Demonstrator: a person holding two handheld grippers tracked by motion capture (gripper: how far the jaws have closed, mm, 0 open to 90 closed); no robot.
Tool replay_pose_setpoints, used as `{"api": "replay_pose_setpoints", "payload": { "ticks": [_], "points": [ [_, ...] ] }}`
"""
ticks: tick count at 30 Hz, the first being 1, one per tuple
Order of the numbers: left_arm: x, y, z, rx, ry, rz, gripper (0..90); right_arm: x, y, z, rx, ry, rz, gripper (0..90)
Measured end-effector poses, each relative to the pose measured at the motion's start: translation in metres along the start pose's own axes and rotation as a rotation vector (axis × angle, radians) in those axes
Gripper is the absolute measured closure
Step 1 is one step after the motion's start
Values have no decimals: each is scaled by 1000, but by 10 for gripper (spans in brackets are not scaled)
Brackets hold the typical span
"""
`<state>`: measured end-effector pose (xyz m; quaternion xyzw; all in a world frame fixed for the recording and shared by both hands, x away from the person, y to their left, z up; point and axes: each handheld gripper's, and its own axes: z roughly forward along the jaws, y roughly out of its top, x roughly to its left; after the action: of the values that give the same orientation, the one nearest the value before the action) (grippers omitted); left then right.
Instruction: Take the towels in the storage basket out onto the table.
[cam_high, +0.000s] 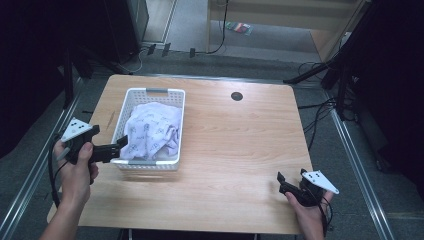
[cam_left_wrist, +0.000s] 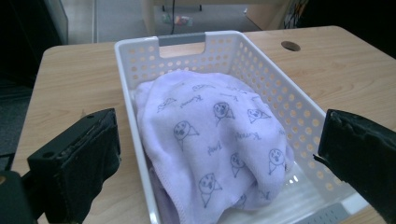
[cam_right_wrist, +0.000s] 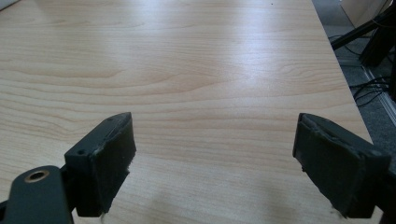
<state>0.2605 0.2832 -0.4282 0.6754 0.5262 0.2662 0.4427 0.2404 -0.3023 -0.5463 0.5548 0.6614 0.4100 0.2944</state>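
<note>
A white perforated basket (cam_high: 150, 93) (cam_left_wrist: 280, 98) stands on the left half of the wooden table (cam_high: 235, 145). Inside it lies a crumpled pale lilac cloth (cam_high: 150, 130) (cam_left_wrist: 219, 140) printed with small faces. My left gripper (cam_high: 119, 145) (cam_left_wrist: 219, 163) is open at the basket's near-left corner, its jaws spread wide on either side of the cloth without touching it. My right gripper (cam_high: 285, 182) (cam_right_wrist: 215, 163) is open near the table's front right corner, with bare wood between its jaws.
A round cable hole (cam_high: 237, 96) (cam_left_wrist: 290, 45) sits in the table's far middle. Cables (cam_high: 320, 107) and dark stands lie on the floor to the right. A wooden shelf unit (cam_high: 280, 20) stands beyond the table.
</note>
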Motion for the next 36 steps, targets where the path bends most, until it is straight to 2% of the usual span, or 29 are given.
{"api": "replay_pose_setpoints", "payload": {
  "ticks": [6, 11, 16, 17, 21, 22, 23, 27, 29, 30, 33, 36],
  "points": [
    [0, 10, 12, 17, -12, -3, 0, 0, 1, 2, 8, -6, -2, 130],
    [0, 17, 33, 79, -34, -13, 0, 0, 1, 3, 11, -5, 5, 131],
    [-3, 23, 45, 124, -42, 7, 0, 0, 1, 3, 15, -4, 3, 133],
    [-4, 26, 52, 158, -50, 9, 0, 0, 1, 3, 14, -1, 3, 133],
    [-7, 31, 67, 232, -45, 39, 0, 0, 1, 3, 16, 6, 4, 134],
    [-7, 31, 67, 232, -45, 39, 0, 0, 1, 3, 18, 6, 4, 133],
    [-8, 33, 74, 270, -36, 59, 0, 0, 2, 3, 20, 6, 5, 133],
    [-7, 38, 90, 344, -30, 78, 0, 0, 1, 3, 20, 11, 3, 133],
    [-7, 38, 98, 376, -37, 72, 0, 0, 1, 2, 22, 16, 3, 133],
    [-7, 38, 98, 376, -37, 72, 0, 0, 1, 2, 23, 17, 3, 133],
    [-10, 37, 117, 450, -21, 70, 0, -1, 1, 2, 23, 23, 3, 133],
    [-10, 38, 126, 472, -10, 62, 0, -1, 1, 3, 25, 23, 0, 133]
  ]
}}
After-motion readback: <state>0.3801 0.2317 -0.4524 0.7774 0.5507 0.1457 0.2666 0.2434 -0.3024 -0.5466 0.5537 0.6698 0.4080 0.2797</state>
